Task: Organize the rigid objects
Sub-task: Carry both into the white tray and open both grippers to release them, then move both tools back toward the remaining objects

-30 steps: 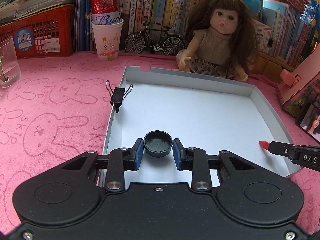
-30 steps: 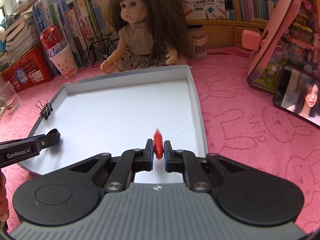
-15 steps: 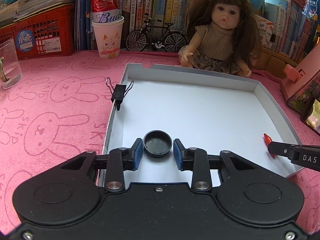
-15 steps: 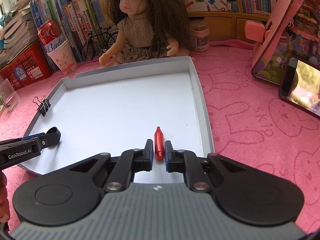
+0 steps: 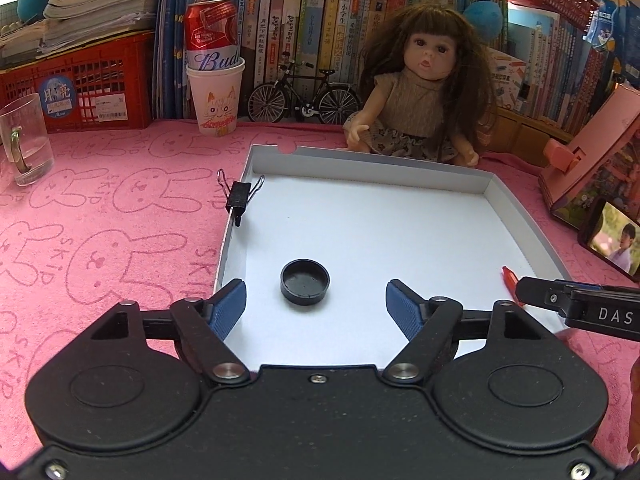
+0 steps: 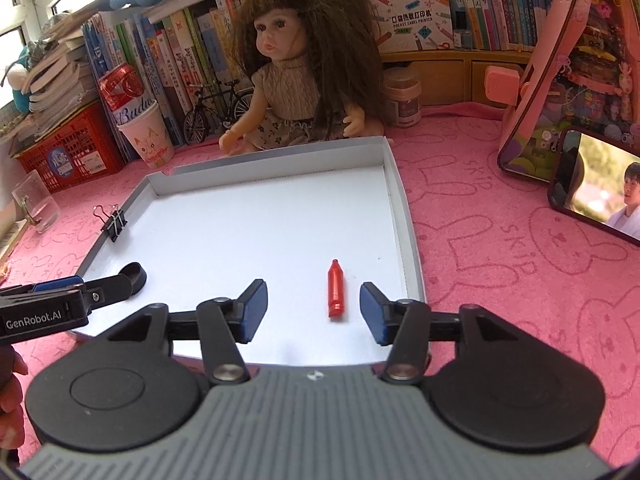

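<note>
While both claws hang spread wide over the pink rabbit-print table, the shallow white cardboard tray holds the two sorted pieces. Left claw, gripping nothing, sits just behind the round black plastic cap, which rests open side up near the tray's left wall, centred between the blue pads. Right claw, equally empty, frames the small red crayon-shaped piece, lying flat near the right wall, long axis pointing away from the claw, closer to its right pad. A black binder clip grips the left rim.
</note>
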`<action>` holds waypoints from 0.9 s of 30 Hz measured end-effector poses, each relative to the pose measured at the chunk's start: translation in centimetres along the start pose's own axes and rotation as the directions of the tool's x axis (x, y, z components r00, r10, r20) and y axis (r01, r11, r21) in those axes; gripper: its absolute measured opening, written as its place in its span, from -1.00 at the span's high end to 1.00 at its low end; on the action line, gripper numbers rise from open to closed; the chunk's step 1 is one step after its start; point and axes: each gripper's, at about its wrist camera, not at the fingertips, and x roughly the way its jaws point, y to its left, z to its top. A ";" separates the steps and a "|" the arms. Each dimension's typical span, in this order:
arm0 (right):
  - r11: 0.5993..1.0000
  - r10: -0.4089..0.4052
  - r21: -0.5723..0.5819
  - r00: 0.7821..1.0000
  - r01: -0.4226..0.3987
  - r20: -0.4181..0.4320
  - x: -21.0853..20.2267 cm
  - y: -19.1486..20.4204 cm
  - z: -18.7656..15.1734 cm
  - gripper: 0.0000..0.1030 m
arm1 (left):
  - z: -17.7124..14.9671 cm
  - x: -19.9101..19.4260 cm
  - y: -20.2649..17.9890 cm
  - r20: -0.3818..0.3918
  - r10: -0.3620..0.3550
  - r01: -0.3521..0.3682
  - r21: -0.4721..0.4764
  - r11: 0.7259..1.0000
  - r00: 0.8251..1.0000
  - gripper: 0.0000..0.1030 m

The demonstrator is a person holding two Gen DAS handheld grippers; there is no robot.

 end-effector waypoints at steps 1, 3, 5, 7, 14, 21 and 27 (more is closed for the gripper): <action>1.000 0.001 -0.001 1.000 -0.001 0.006 -0.2 0.0 -0.1 -0.39 | -0.1 -0.2 0.0 0.002 -0.003 0.003 0.002 1.000 1.000 -0.48; 1.000 0.005 -0.005 1.000 -0.005 0.019 -0.7 0.1 -0.2 -0.46 | -0.3 -0.7 -0.1 0.005 -0.011 0.011 0.003 1.000 1.000 -0.49; 1.000 0.010 -0.006 0.999 -0.009 0.032 -1.3 0.1 -0.5 -0.52 | -0.6 -1.2 -0.2 0.008 -0.020 0.020 0.003 1.000 1.000 -0.50; 1.000 0.017 -0.002 0.999 -0.017 0.042 -1.8 0.1 -0.7 -0.60 | -0.9 -1.7 -0.2 0.012 -0.027 0.027 0.001 1.000 1.000 -0.52; 1.000 0.023 -0.011 0.996 -0.022 0.081 -3.5 0.2 -1.5 -0.71 | -1.8 -3.5 -0.2 0.027 -0.037 0.037 0.006 0.999 0.999 -0.56; 1.000 0.025 -0.013 0.994 -0.024 0.105 -4.8 0.2 -2.8 -0.80 | -3.1 -5.1 -0.6 0.043 -0.045 0.044 0.039 0.998 0.998 -0.58; 0.999 0.022 -0.045 0.988 -0.015 0.151 -6.4 0.6 -4.1 -0.98 | -4.4 -6.4 -0.7 0.049 -0.072 0.069 0.051 0.996 0.996 -0.61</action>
